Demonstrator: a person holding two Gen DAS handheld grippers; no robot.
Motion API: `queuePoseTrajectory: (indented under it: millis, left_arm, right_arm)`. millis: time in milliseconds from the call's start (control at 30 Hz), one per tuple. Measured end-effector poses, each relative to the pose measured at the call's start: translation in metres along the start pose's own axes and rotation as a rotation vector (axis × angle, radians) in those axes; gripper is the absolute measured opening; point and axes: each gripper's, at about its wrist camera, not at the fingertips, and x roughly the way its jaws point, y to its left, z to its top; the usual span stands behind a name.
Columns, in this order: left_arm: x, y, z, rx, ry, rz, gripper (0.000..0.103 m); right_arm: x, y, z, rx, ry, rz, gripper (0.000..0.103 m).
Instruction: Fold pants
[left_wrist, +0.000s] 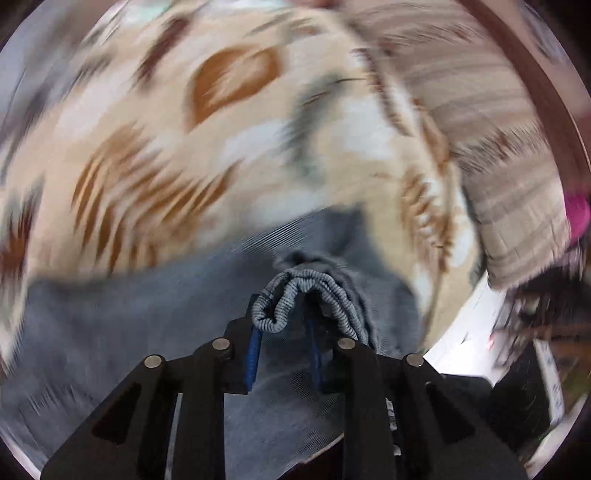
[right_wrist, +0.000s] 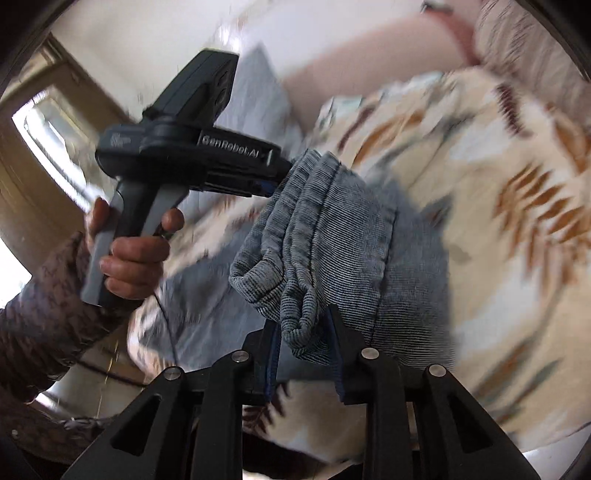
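Pants held by the waistband between two hand-held grippers, above the bed.

The left hand-held gripper (left_wrist: 282, 325) pinches a bunched fold of the grey pants (left_wrist: 110, 332) at the elastic waistband; the right hand-held gripper (right_wrist: 304, 332) pinches another bunch of the same band. The waistband's long axis runs from one gripper to the other, the cloth hanging below onto the patterned bedspread (right_wrist: 498, 177). Neither hand is nearer: both already grip.
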Motion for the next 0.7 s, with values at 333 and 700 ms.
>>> queuePoseTrajectory:
  millis: [333, 700]
  left_arm:
    - [-0.034, 0.076, -0.061, -0.309, -0.091, -0.173, 0.025]
    - [-0.005, 0.034, -0.06, -0.272, -0.111, -0.305, 0.061]
  right_arm:
    - [-0.017, 0.035, -0.008, -0.022, 0.04, 0.025, 0.064]
    - [-0.029, -0.056, -0.024, 0.532, -0.02, 0.123, 0.075]
